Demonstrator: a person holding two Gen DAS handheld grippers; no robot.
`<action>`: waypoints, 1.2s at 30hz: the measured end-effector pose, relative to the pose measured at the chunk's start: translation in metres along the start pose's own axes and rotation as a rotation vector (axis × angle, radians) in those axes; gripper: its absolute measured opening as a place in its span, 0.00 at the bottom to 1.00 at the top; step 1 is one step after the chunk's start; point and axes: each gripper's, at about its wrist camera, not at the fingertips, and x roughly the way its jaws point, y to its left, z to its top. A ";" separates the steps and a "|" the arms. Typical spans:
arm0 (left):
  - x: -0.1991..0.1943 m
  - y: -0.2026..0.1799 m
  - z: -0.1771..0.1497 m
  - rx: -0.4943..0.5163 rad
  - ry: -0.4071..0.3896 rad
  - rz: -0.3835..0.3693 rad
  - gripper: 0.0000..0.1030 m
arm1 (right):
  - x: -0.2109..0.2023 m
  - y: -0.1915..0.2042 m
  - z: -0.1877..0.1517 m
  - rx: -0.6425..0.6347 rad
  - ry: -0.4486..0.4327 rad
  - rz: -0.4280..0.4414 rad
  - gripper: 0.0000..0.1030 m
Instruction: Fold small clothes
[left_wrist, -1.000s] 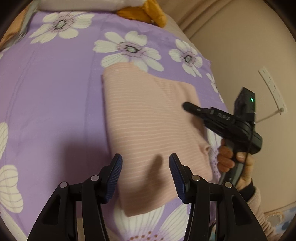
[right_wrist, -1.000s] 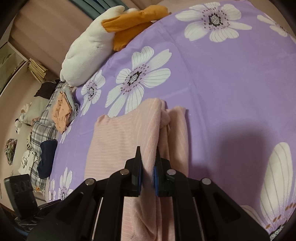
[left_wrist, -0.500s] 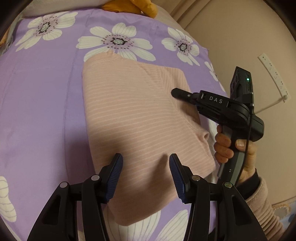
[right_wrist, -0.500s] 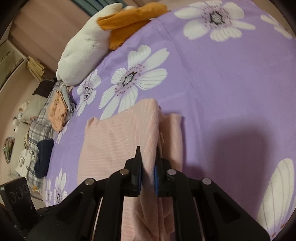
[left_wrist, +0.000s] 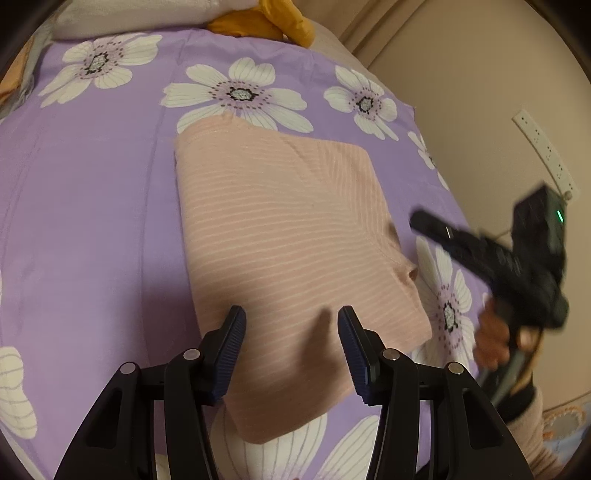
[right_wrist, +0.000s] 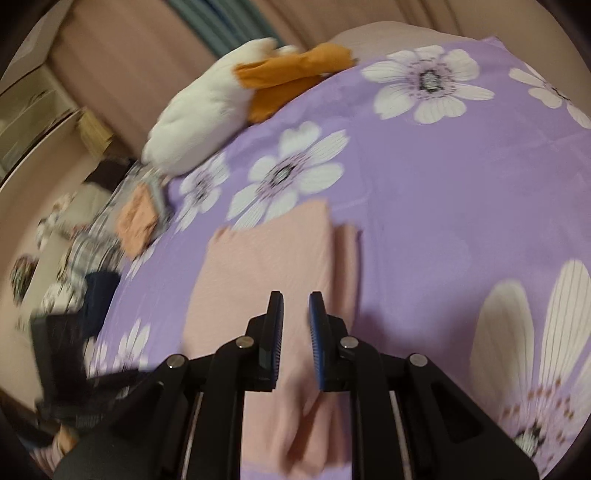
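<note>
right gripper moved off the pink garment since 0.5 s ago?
Yes. The right gripper has let go of the pink garment and, in the left wrist view, pulled back right, off it toward the wall outlet strip; jaws now apart.
</note>
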 end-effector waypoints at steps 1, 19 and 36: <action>0.000 0.000 -0.001 0.001 -0.004 0.001 0.49 | -0.002 0.003 -0.007 -0.011 0.003 0.006 0.15; 0.010 -0.008 -0.039 0.149 0.009 0.096 0.49 | 0.012 0.002 -0.073 -0.096 0.136 -0.124 0.05; 0.005 -0.007 -0.060 0.144 0.014 0.134 0.49 | 0.001 0.003 -0.089 -0.050 0.128 -0.096 0.05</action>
